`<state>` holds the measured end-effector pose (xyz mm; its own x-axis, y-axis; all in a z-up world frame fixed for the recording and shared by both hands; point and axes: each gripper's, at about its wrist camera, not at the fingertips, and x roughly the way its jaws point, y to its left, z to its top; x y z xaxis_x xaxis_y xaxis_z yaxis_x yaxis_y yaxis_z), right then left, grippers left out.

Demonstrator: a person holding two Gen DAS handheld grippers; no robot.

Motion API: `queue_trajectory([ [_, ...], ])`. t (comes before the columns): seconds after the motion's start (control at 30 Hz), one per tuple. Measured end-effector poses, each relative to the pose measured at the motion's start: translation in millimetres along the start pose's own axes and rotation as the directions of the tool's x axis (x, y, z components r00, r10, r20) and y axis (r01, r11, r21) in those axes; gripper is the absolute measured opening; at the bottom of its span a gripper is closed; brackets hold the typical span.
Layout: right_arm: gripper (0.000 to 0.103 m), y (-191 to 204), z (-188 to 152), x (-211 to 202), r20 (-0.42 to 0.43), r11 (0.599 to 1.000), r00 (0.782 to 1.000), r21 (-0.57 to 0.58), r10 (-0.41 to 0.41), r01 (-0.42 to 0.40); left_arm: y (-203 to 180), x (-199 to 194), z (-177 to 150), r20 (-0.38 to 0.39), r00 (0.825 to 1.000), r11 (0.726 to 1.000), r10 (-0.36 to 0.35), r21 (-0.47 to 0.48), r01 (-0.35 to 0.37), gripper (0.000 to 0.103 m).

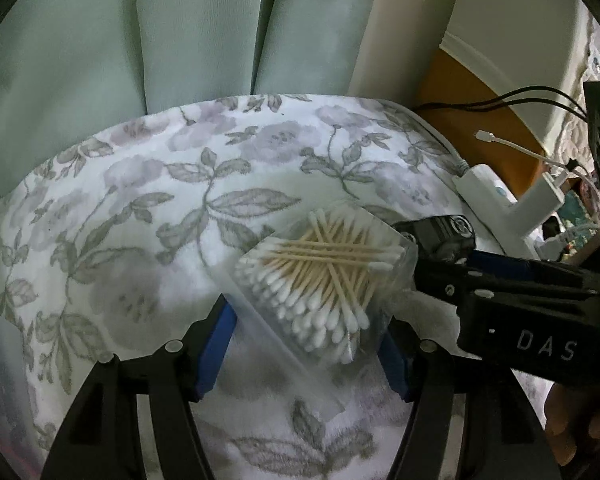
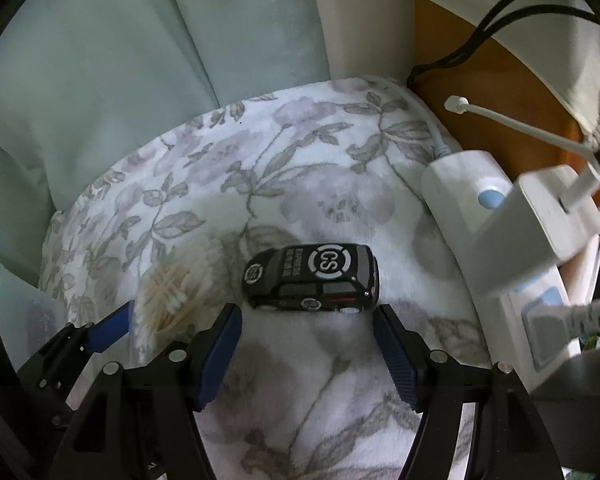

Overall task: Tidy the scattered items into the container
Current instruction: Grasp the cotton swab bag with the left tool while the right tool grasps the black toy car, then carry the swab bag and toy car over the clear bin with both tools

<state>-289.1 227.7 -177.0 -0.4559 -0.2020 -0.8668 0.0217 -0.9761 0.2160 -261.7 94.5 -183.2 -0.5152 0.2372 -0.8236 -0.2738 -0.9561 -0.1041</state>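
Observation:
A clear bag of cotton swabs [image 1: 320, 280] lies on the floral cloth [image 1: 140, 208], between the blue pads of my left gripper [image 1: 308, 344]. The jaws stand wide and do not press the bag. A black toy car [image 2: 314, 278] with a "CS" logo lies on its side just beyond my right gripper [image 2: 306, 344], which is open and empty. The car also shows in the left wrist view [image 1: 444, 236], behind the right gripper's fingers [image 1: 500, 272]. The swabs show blurred in the right wrist view [image 2: 172, 296], with the left gripper's finger [image 2: 108, 332] beside them. No container is in view.
A white power strip [image 2: 512, 248] with plugs and cables lies along the cloth's right edge; it also shows in the left wrist view [image 1: 500, 204]. A pale green curtain [image 1: 140, 40] hangs behind. An orange floor [image 2: 500, 92] lies beyond the cloth at the right.

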Motion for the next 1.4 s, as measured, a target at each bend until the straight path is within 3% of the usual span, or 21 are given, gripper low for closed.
queue_trajectory([
  [0.17, 0.072, -4.7, 7.7, 3.2, 0.012, 0.999, 1.000, 0.035, 0.012, -0.012, 0.9, -1.8, 2.4, 0.015, 1.000, 1.000, -0.013, -0.007, 0.013, 0.066],
  [0.23, 0.071, -6.6, 10.4, 4.2, 0.018, 0.999, 1.000, 0.046, 0.016, -0.017, 4.2, -1.7, 2.1, 0.014, 1.000, 0.999, -0.020, -0.025, 0.020, 0.058],
  [0.37, 0.070, -7.9, 10.5, 3.9, 0.026, 0.998, 0.999, 0.055, 0.023, -0.024, 8.1, -3.8, 1.4, 0.020, 0.999, 0.998, -0.032, -0.051, 0.033, 0.052],
  [0.43, 0.063, -9.0, 9.6, 2.5, 0.032, 0.997, 0.999, 0.066, 0.026, -0.028, 7.8, -6.4, 0.7, 0.027, 0.999, 0.998, -0.032, -0.052, 0.033, 0.050],
  [0.47, 0.058, -10.6, 9.6, 1.1, 0.037, 0.997, 0.999, 0.074, 0.028, -0.031, 7.8, -7.9, 0.4, 0.031, 0.999, 0.998, -0.034, -0.053, 0.036, 0.049],
  [0.9, 0.057, -12.3, -3.6, -19.2, 0.052, 0.992, 0.996, 0.098, 0.076, -0.081, 25.0, -36.1, -5.3, 0.063, 0.998, 0.989, -0.029, -0.140, 0.037, 0.044],
  [1.4, 0.057, -4.3, -37.1, -77.5, 0.109, 0.983, 0.985, 0.109, 0.134, -0.146, 22.7, -100.4, -16.9, 0.135, 0.991, 0.989, -0.023, -0.142, 0.042, 0.043],
])
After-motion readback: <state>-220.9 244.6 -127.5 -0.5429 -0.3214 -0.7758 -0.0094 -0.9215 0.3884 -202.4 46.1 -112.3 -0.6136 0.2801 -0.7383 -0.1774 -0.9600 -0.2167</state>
